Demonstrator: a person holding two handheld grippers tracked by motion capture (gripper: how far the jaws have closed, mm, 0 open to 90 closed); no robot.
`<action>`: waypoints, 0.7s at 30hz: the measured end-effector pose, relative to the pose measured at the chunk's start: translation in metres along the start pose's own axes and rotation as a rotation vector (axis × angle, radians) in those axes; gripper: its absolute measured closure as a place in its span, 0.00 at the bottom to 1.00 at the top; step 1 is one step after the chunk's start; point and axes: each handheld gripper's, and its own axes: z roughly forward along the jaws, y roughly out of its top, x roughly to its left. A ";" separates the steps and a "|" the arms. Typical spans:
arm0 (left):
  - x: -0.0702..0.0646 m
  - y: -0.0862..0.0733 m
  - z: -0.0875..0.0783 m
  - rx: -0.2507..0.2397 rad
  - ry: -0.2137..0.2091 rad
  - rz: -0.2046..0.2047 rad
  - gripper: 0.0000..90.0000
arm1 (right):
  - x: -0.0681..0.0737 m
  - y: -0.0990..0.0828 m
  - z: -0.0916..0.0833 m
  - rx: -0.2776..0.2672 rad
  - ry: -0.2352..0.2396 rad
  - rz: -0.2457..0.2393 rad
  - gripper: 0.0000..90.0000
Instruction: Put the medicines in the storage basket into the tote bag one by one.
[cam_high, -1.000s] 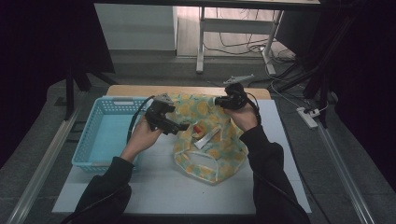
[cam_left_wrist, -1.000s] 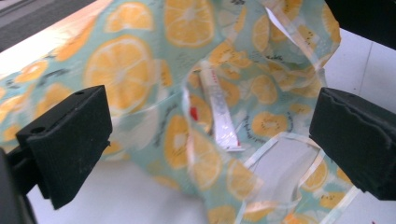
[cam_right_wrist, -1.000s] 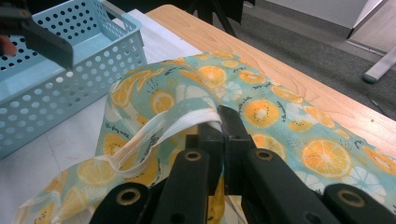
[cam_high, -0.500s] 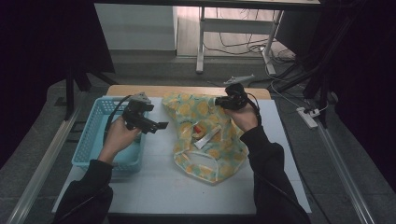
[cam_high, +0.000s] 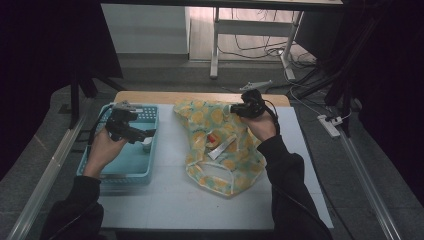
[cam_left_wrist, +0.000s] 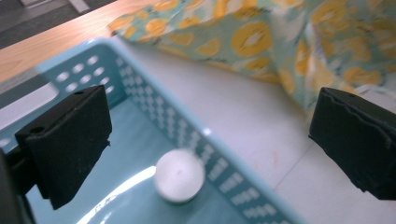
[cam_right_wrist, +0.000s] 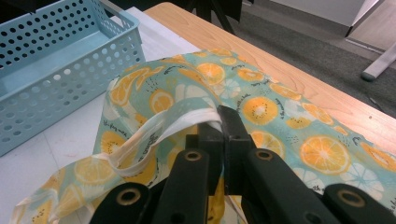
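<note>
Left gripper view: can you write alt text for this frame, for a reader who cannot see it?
The left claw hangs open above a light blue perforated basket, its two black pads wide apart, with a small white round object lying on the basket floor between them. Beyond the basket's rim, a teal cloth bag printed with orange slices lies on the white table.

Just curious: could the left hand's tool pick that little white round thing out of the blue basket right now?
Probably yes. The left gripper hangs open right over the white round thing in the basket, with nothing lying between them.
</note>
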 end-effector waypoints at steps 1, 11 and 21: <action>0.003 -0.003 -0.001 0.005 0.010 0.002 0.00 | 0.000 0.000 0.000 0.000 -0.001 0.001 0.98; 0.022 -0.034 0.011 0.070 0.029 0.000 0.00 | 0.001 0.001 0.001 -0.002 0.003 0.000 0.98; 0.027 -0.044 0.039 0.160 0.012 0.017 0.00 | 0.001 0.002 0.000 -0.003 0.002 0.000 0.98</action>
